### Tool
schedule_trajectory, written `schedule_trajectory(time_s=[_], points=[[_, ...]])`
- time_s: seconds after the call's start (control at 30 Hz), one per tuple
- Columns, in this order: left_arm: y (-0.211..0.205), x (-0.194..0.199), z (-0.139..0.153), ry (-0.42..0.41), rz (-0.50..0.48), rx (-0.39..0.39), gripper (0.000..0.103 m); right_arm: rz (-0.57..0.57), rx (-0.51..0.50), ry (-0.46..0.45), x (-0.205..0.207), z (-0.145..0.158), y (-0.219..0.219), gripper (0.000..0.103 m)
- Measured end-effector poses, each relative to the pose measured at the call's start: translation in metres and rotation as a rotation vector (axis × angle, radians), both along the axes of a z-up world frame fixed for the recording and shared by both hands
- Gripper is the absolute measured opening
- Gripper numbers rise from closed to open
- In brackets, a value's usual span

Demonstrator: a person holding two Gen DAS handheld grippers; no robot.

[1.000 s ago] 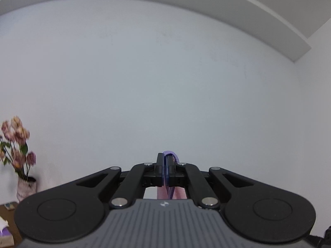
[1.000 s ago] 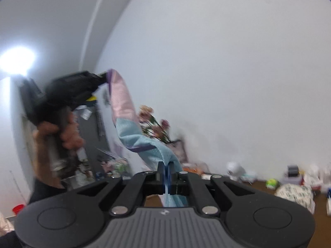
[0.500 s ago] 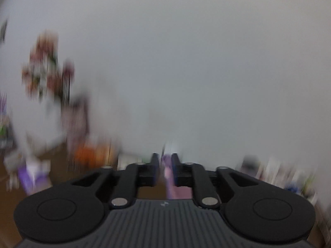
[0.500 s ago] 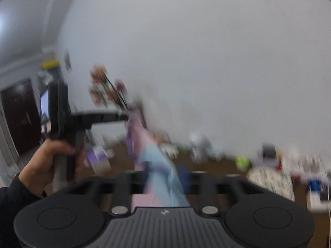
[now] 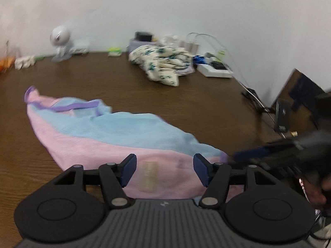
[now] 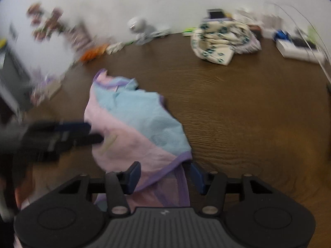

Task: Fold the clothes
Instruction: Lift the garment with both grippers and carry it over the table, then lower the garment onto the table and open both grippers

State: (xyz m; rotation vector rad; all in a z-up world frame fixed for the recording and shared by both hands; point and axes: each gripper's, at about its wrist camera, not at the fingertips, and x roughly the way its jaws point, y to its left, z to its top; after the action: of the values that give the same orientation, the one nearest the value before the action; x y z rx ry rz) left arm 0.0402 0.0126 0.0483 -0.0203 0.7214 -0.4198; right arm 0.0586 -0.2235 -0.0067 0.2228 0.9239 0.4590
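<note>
Garment [image 5: 115, 136] dropped onto wood-grain table [image 5: 206, 107] | soft pink-blue knit, crumpled | left fingers [image 5: 129, 170] spreading | right fingers [image 6: 133, 176] apart, closing

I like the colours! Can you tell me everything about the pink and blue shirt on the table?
The pink and blue garment looks like soft, slightly crinkled cloth: pale pink along the near side, light blue across the far side, with purple trim at its edges and straps. It lies spread out but rumpled on the brown wooden table. Its near edge sits between the open fingers of the left gripper and the right gripper, neither pinching it. A pale label shows on the pink part.
</note>
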Motion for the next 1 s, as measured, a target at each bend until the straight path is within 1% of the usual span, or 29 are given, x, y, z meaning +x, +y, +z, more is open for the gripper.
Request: schedule_trajectory(time_s=[0.03, 0.07, 0.1, 0.13, 0.17, 0.2, 0.27, 0.33, 0.37, 0.4, 0.43, 0.47, 0.5, 0.53, 0.57, 0.6, 0.67, 0.73, 0.77, 0.8, 0.83, 0.87, 0.9, 0.93, 0.97, 1.0], points=[[0.001, -0.002, 0.000, -0.008, 0.016, 0.005, 0.065, -0.011, 0.017, -0.010, 0.004, 0.000, 0.002, 0.008], [0.005, -0.005, 0.003, -0.015, 0.039, 0.005, 0.065, -0.018, 0.026, -0.029, 0.008, 0.002, 0.005, 0.002], [0.013, -0.008, 0.010, -0.024, 0.069, -0.001, 0.065, -0.019, 0.023, -0.068, 0.012, 0.005, 0.013, 0.002], [0.024, -0.010, 0.017, -0.034, 0.105, -0.012, 0.066, 0.006, 0.016, -0.108, 0.013, 0.012, 0.025, 0.002], [0.037, -0.012, 0.024, -0.046, 0.147, -0.028, 0.071, 0.039, 0.009, -0.147, 0.012, 0.020, 0.038, 0.001], [0.053, -0.015, 0.030, -0.055, 0.196, -0.053, 0.076, 0.108, 0.007, -0.193, 0.004, 0.032, 0.057, 0.001], [0.084, -0.022, 0.043, -0.062, 0.286, -0.101, 0.078, 0.293, -0.026, -0.249, -0.032, 0.036, 0.094, 0.001], [0.106, -0.028, 0.048, -0.040, 0.339, -0.113, 0.079, 0.482, -0.065, -0.298, -0.070, 0.037, 0.131, 0.001], [0.112, -0.032, 0.048, -0.025, 0.354, -0.110, 0.079, 0.576, -0.084, -0.323, -0.088, 0.037, 0.149, 0.003], [0.115, -0.036, 0.047, -0.013, 0.357, -0.109, 0.080, 0.670, -0.104, -0.347, -0.107, 0.038, 0.168, 0.011], [0.114, -0.041, 0.046, -0.004, 0.346, -0.106, 0.080, 0.715, -0.108, -0.349, -0.119, 0.036, 0.172, 0.022], [0.110, -0.047, 0.043, 0.003, 0.323, -0.099, 0.081, 0.725, -0.095, -0.344, -0.126, 0.034, 0.167, 0.028], [0.105, -0.052, 0.039, 0.008, 0.295, -0.087, 0.081, 0.691, -0.074, -0.346, -0.130, 0.035, 0.155, 0.041], [0.099, -0.057, 0.035, 0.009, 0.262, -0.071, 0.082, 0.620, -0.056, -0.350, -0.130, 0.037, 0.139, 0.048], [0.093, -0.062, 0.031, 0.007, 0.225, -0.054, 0.082, 0.533, -0.037, -0.343, -0.127, 0.039, 0.120, 0.049], [0.087, -0.067, 0.025, 0.006, 0.189, -0.031, 0.083, 0.443, -0.011, -0.314, -0.122, 0.041, 0.099, 0.050], [0.078, -0.075, 0.012, 0.004, 0.129, 0.017, 0.083, 0.313, 0.034, -0.234, -0.111, 0.037, 0.064, 0.050], [0.072, -0.082, 0.002, 0.017, 0.063, 0.038, 0.083, 0.254, 0.035, -0.214, -0.112, 0.032, 0.047, 0.049], [0.070, -0.083, -0.004, 0.033, 0.037, 0.040, 0.082, 0.247, 0.031, -0.214, -0.113, 0.030, 0.045, 0.049], [0.068, -0.081, -0.012, 0.049, 0.022, 0.044, 0.079, 0.253, 0.026, -0.213, -0.113, 0.027, 0.048, 0.049], [0.067, -0.080, -0.018, 0.058, 0.021, 0.054, 0.072, 0.272, 0.021, -0.213, -0.113, 0.024, 0.053, 0.049], [0.067, -0.079, -0.022, 0.061, 0.028, 0.067, 0.050, 0.294, 0.017, -0.213, -0.113, 0.022, 0.059, 0.046], [0.068, -0.080, -0.026, 0.061, 0.035, 0.078, 0.018, 0.310, 0.003, -0.217, -0.114, 0.020, 0.066, 0.032], [0.070, -0.081, -0.028, 0.052, 0.045, 0.080, 0.008, 0.302, -0.020, -0.230, -0.114, 0.018, 0.072, 0.006], [0.073, -0.082, -0.028, 0.035, 0.057, 0.074, 0.007, 0.287, -0.047, -0.245, -0.115, 0.018, 0.078, 0.003], [0.077, -0.086, -0.026, 0.008, 0.076, 0.061, 0.007, 0.260, -0.079, -0.285, -0.116, 0.020, 0.082, 0.003]])
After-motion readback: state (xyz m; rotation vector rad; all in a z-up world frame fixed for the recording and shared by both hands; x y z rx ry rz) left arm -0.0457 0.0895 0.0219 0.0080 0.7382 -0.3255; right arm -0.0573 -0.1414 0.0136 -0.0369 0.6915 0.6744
